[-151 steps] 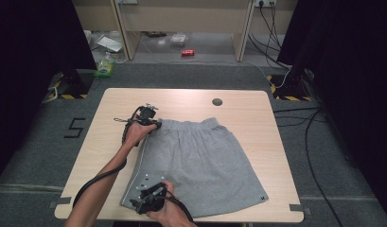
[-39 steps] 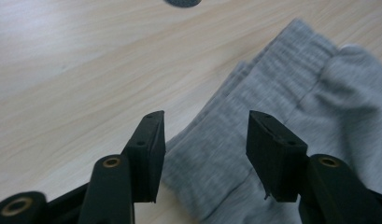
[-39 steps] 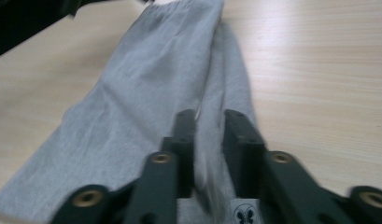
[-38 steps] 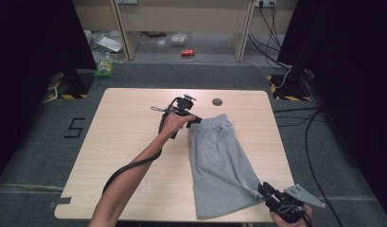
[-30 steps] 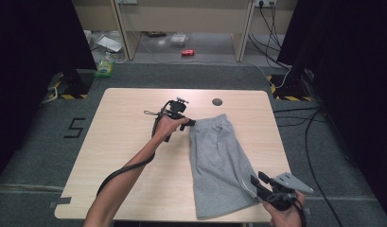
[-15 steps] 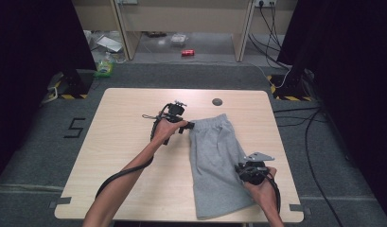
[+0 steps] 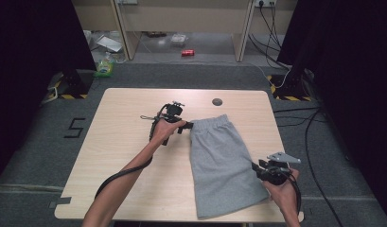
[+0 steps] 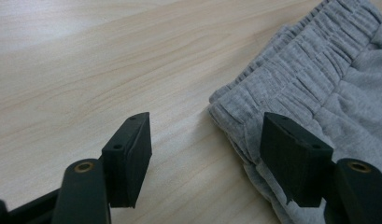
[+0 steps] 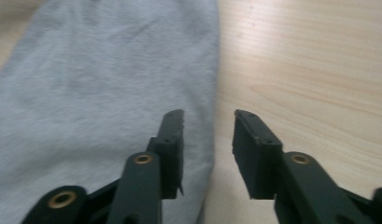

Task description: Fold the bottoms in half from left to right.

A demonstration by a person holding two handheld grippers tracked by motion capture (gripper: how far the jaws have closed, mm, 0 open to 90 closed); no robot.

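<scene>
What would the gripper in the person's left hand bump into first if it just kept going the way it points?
Probably the waistband corner of the grey shorts. The left gripper is open just above the table, with that corner lying between and ahead of its jaws; depth is hard to judge.

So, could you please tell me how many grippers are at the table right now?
2: the left gripper by the waistband of the grey shorts, and the right gripper at their right edge, nearer the hem.

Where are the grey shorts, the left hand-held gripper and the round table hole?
grey shorts (image 7: 224, 163), high view, middle of the fabric
left hand-held gripper (image 8: 205, 158), left gripper view, between its fingertips
round table hole (image 7: 217, 101), high view, its centre
</scene>
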